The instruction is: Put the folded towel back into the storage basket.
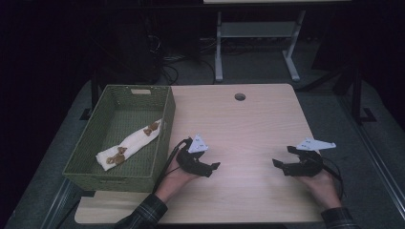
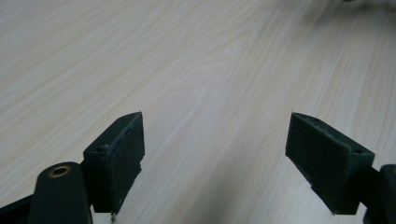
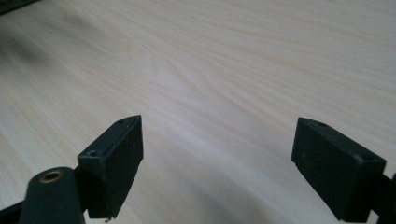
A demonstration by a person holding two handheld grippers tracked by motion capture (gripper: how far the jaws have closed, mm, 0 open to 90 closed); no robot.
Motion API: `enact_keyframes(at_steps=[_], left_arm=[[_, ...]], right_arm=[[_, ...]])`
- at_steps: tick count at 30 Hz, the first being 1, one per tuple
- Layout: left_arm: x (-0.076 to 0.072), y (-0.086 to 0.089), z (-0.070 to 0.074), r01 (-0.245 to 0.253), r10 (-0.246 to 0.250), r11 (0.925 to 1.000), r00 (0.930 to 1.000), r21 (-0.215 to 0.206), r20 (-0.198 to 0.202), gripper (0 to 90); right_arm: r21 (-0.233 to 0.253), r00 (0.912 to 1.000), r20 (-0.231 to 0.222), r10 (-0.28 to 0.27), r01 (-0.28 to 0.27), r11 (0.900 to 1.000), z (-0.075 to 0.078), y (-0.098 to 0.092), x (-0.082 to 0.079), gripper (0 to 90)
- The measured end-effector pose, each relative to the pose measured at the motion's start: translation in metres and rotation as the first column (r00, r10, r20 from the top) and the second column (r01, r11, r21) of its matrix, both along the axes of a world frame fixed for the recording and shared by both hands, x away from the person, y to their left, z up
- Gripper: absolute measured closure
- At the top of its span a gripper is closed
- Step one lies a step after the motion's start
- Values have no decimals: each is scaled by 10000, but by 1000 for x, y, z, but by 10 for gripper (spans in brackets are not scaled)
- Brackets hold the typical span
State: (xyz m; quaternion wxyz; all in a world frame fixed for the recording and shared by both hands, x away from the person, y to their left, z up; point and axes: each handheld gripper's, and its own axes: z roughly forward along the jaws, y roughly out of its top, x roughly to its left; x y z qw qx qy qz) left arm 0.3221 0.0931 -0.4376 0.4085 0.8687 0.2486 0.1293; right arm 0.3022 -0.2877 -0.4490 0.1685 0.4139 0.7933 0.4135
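**Both claws idle on the desk, cloth lying in the basket**

From above, the person's two hands rest on the near part of the desk (image 1: 248,124), one claw in each. The left claw (image 1: 213,167) sits just beside the green basket (image 1: 165,129); the right claw (image 1: 279,164) is well apart from it, toward the desk's right edge. In the basket lies a white cloth (image 1: 130,145) with brown bear prints, its long axis slanting from the near left corner up toward the far right wall. It lies to the left of the left claw and beyond the basket wall, so the left hand is clearly the nearer one, and I judge a reach would have to go up over the rim.

In the left gripper view, the left claw (image 2: 215,161) stands wide apart over bare wood, gripping nothing.

In the right gripper view, the right claw (image 3: 217,165) is equally spread, empty, above the bare desk.
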Motion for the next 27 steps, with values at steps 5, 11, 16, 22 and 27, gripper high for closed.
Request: enact_keyframes(at_steps=[5,11,16,22,27], left_arm=[[-3,3,-12,15,-14,9999,10000,170,-73,190],[-5,0,-29,103,-97,9959,9999,894,-73,171],[-4,0,-38,178,-167,9951,9998,975,-115,146],[-2,3,-40,639,-602,9961,9964,615,-601,134],[-2,3,-41,584,-545,9964,9965,612,-629,128]], right_arm=[[-171,9995,-195,-259,255,9995,-11,-13,-16,143],[-824,9974,-543,-480,435,9956,-27,-16,-28,138],[-1081,9967,-685,-430,355,9935,-33,-13,-31,127],[-1036,9971,-645,-404,336,9940,-33,-14,-31,125],[-1037,9971,-649,-400,331,9941,-33,-13,-31,119]])
